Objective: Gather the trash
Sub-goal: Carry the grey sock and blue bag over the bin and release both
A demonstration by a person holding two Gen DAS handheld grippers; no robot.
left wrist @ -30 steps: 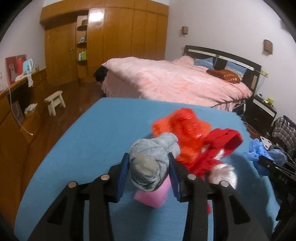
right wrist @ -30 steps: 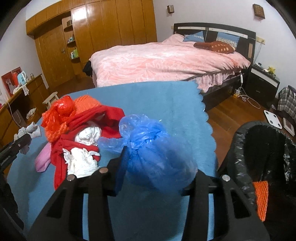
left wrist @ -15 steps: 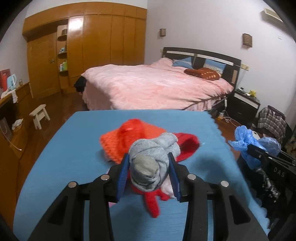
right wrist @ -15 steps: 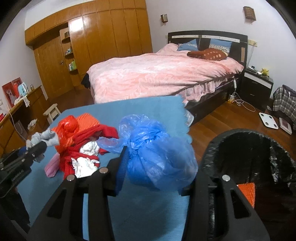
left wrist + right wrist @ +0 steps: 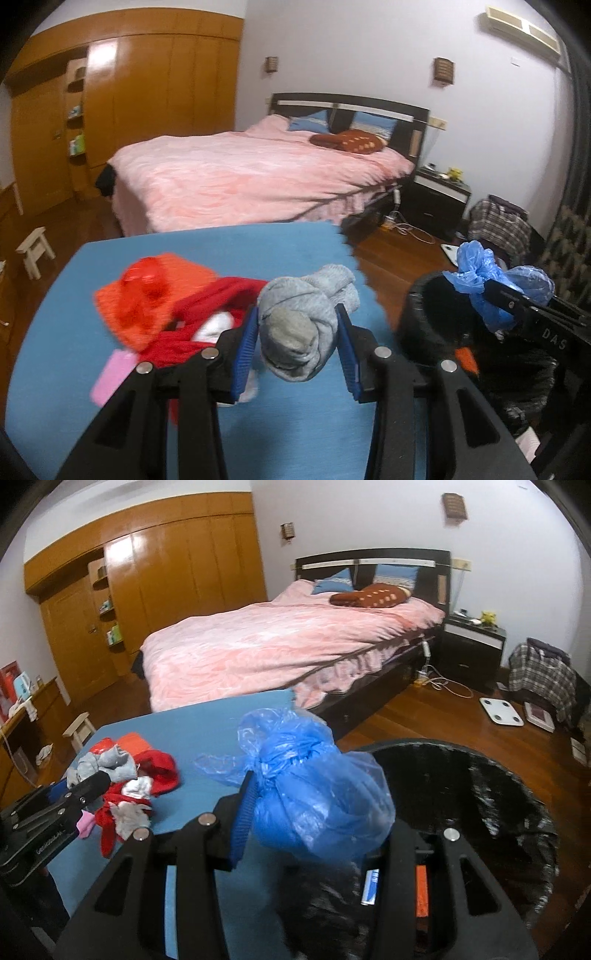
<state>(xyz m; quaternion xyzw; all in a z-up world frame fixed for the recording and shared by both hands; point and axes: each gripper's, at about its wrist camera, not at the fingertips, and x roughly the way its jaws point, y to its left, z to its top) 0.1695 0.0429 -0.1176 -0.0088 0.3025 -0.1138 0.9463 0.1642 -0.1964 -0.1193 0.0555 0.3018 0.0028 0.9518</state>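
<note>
A table covered in blue cloth (image 5: 258, 251) holds a heap of red and orange items (image 5: 155, 302), with white crumpled pieces (image 5: 129, 812) and a pink item (image 5: 110, 376) at its near edge. Wooden floor (image 5: 443, 720) surrounds the table.

Left tool (image 5: 295, 341), right tool (image 5: 317, 812): black frames, blue ribbed pads, silver screws, white lettering
</note>
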